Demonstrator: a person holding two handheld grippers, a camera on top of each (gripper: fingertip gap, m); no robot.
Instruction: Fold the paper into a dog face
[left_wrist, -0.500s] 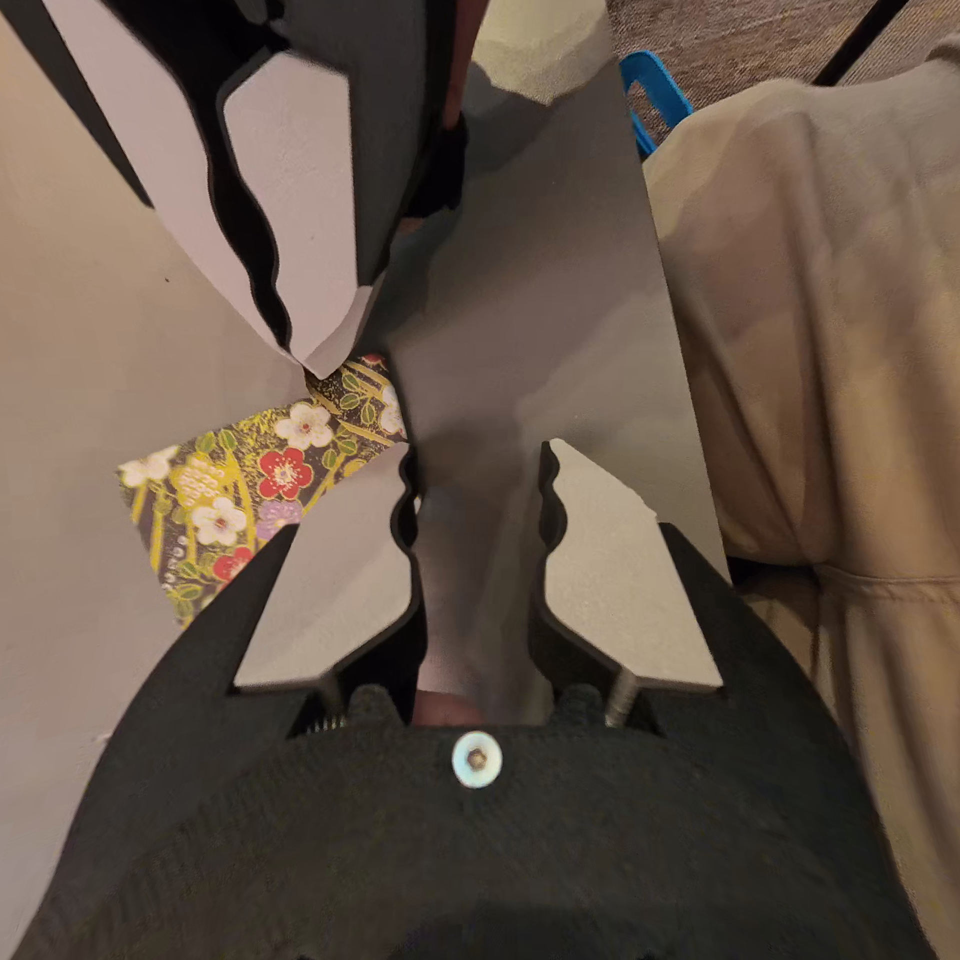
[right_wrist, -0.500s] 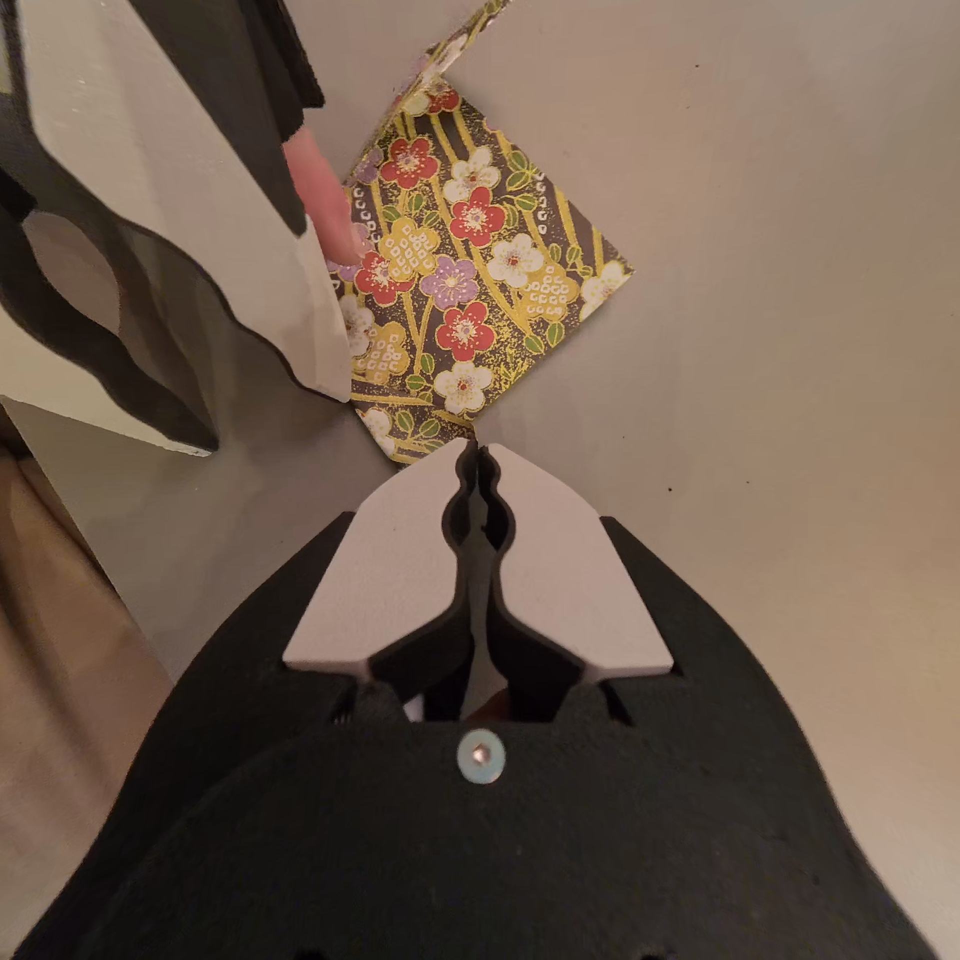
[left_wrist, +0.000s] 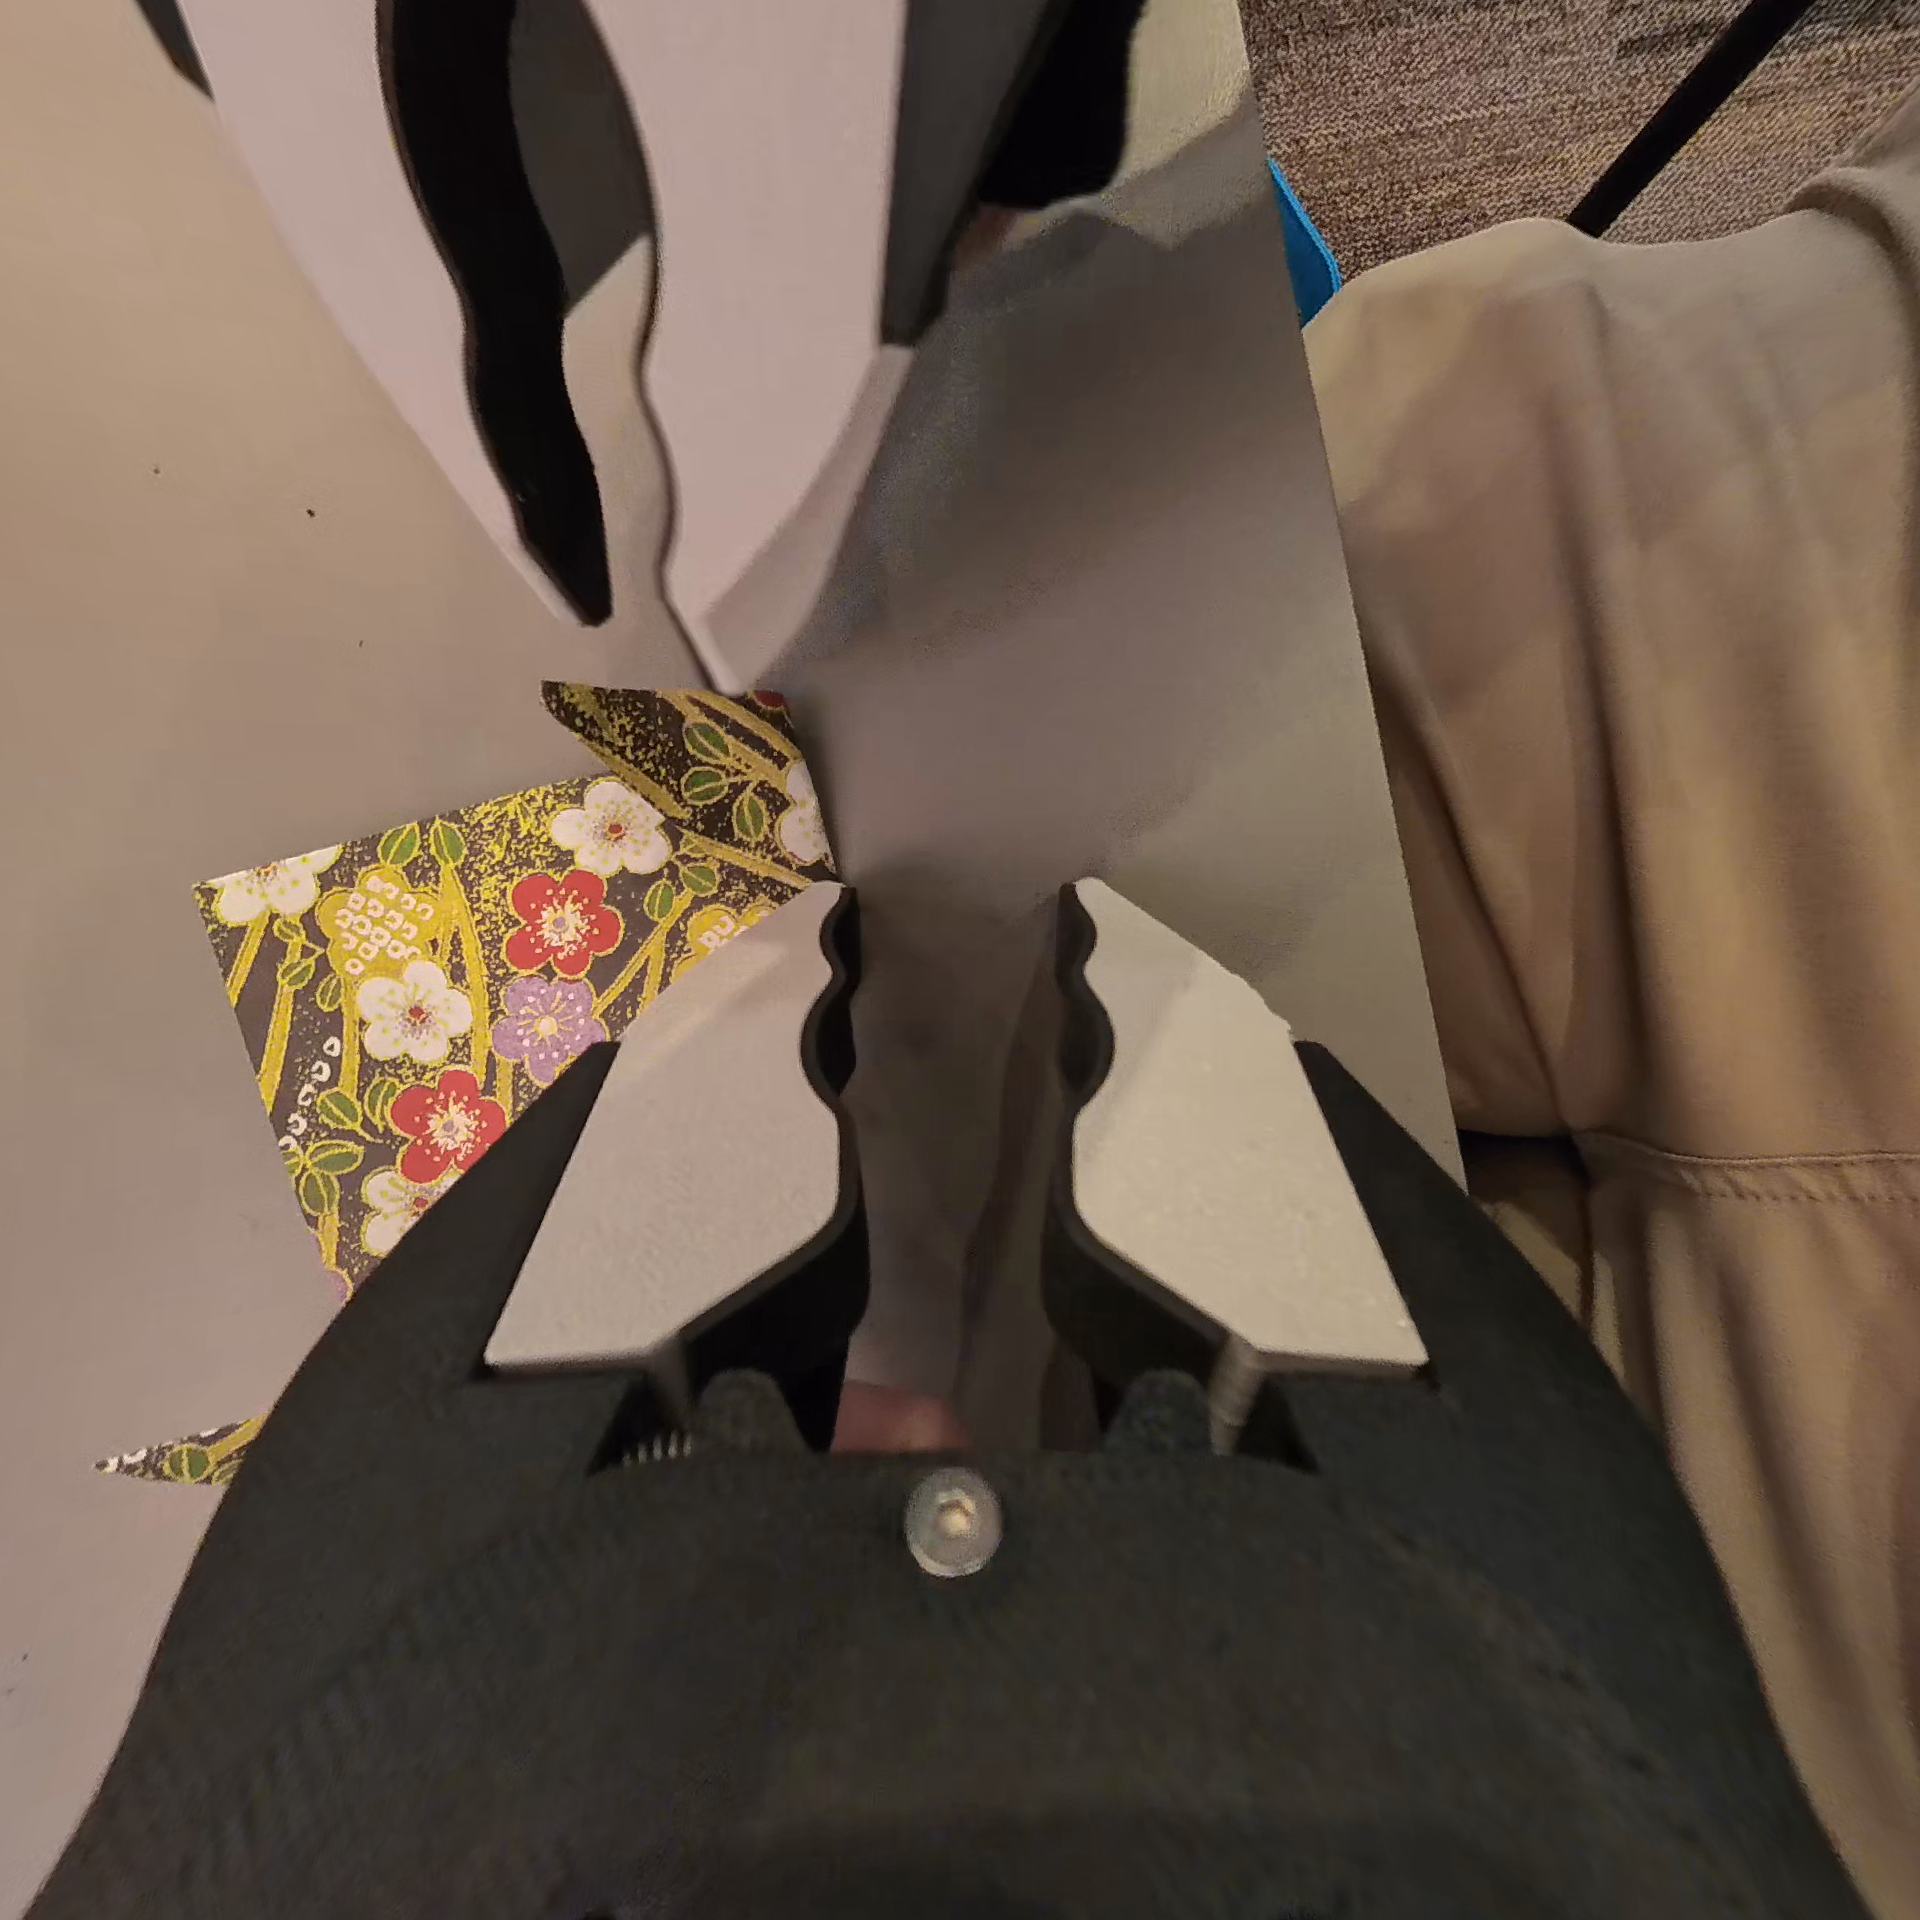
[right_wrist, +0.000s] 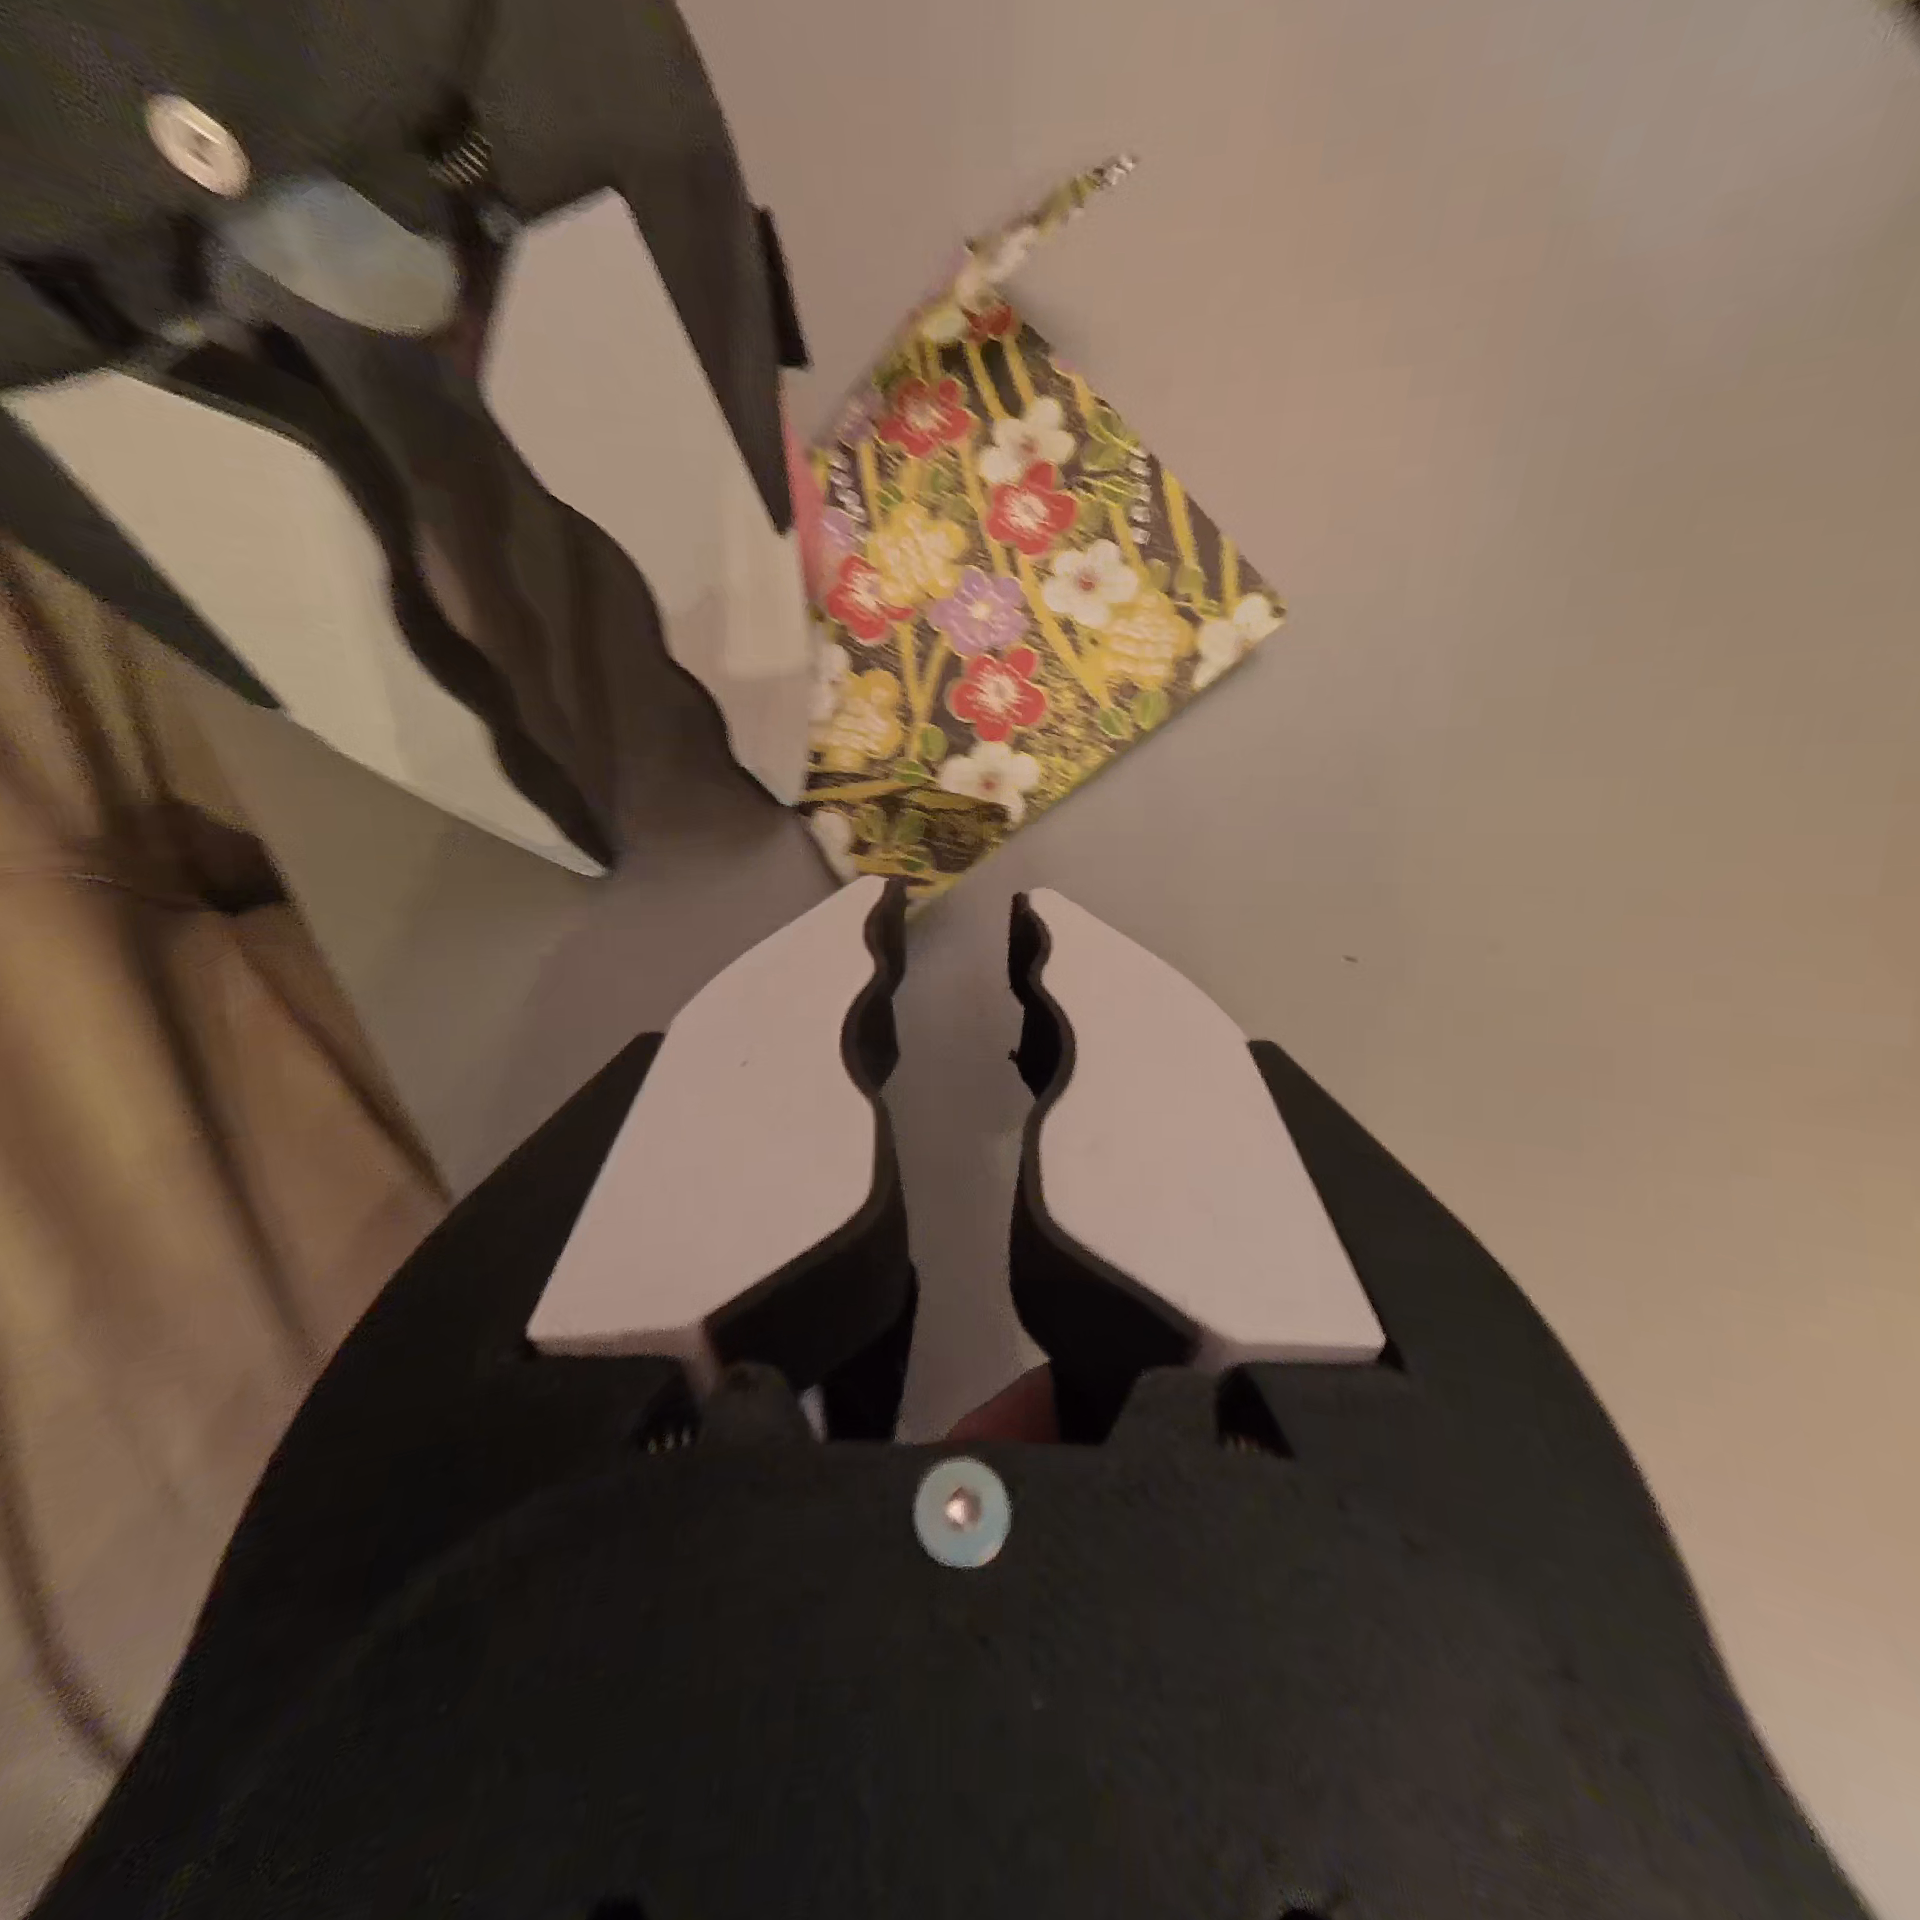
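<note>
While one floral origami paper lies part-folded on the desk, two tools flank it, left tool agape, right tool agape, both empty.

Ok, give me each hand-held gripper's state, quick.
Left hand-held gripper: open, holding nothing.
Right hand-held gripper: open, holding nothing; its tips sit by the floral paper.

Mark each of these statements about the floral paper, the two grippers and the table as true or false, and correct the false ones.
1. The right gripper is open. True.
2. The left gripper is shut on the floral origami paper. False: its jaws stand apart and hold nothing.
3. The paper lies on a pale table. True.
4. The paper is plain white. False: it shows red, white, purple and yellow flowers on a dark ground.
</note>
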